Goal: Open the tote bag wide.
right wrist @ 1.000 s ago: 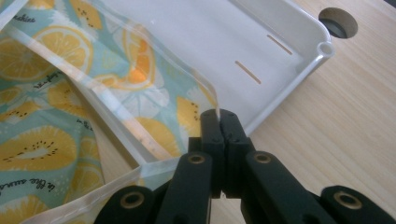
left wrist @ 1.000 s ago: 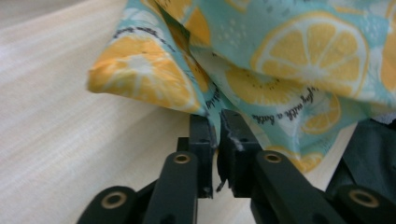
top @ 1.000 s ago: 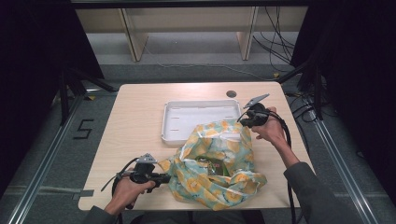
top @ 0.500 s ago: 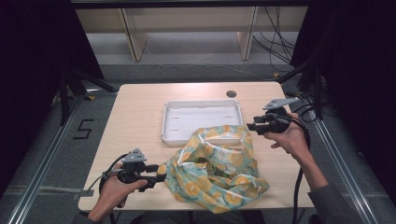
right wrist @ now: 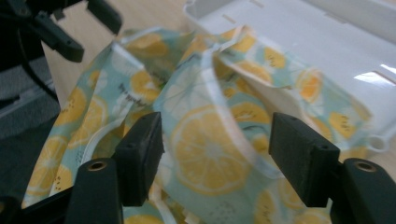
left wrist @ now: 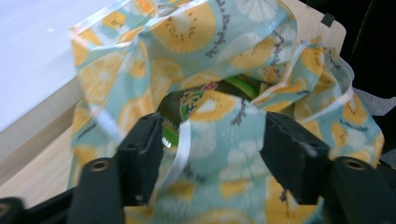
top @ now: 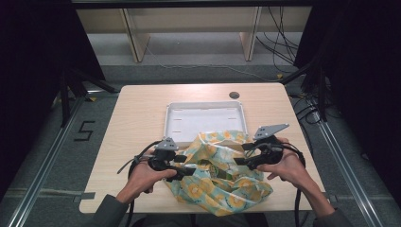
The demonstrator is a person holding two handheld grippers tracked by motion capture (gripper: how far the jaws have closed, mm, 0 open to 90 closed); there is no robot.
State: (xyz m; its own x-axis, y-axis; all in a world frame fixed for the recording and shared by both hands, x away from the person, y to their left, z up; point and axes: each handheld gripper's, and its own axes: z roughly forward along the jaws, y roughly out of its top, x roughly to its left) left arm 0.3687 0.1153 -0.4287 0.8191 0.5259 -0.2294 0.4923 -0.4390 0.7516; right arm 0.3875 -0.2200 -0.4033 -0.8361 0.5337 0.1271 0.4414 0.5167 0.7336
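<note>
On the wooden table (top: 137, 113), the soft, light lemon-print bag (top: 220, 175) will fold easily, so its white-edged rim is the best hold for the left gripper (top: 189, 171) and right gripper (top: 239, 160), both with jaws open around the cloth.

Lab recording bay
Dark curtains (top: 364, 71) flank a wooden table (top: 137, 118); floor rails (top: 42, 165), loose cables (top: 279, 42), taped "5" (top: 85, 131).

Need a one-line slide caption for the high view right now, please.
Person's left gripper and right gripper, jaws open, flank a lemon-print cloth bag on a wooden table, in front of a white tray.
</note>
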